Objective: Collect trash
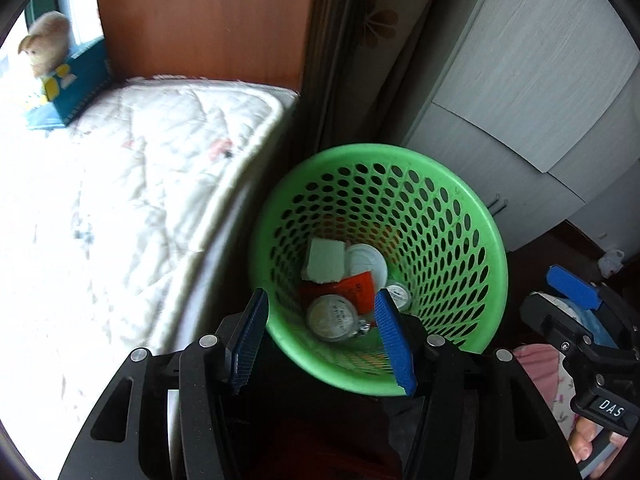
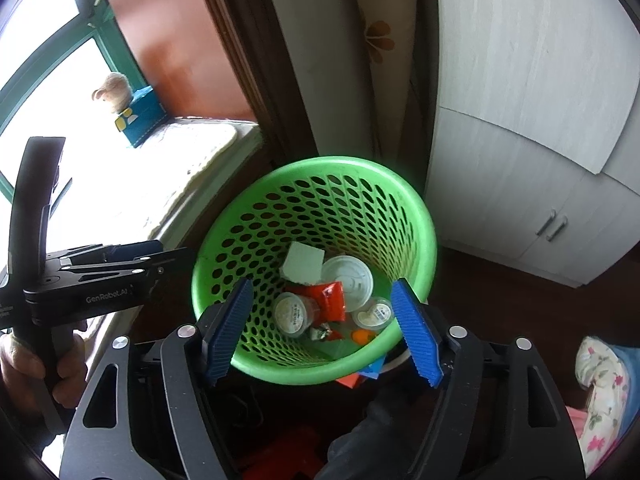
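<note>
Both claws (image 1: 320, 340) (image 2: 326, 330) open, empty; trash (image 2: 334, 300) below in basket (image 2: 420, 216).

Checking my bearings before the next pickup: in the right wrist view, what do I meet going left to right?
left gripper → stuffed toy on the sill → blue box → green basket → white cabinet → floral fabric at the far right edge.
</note>
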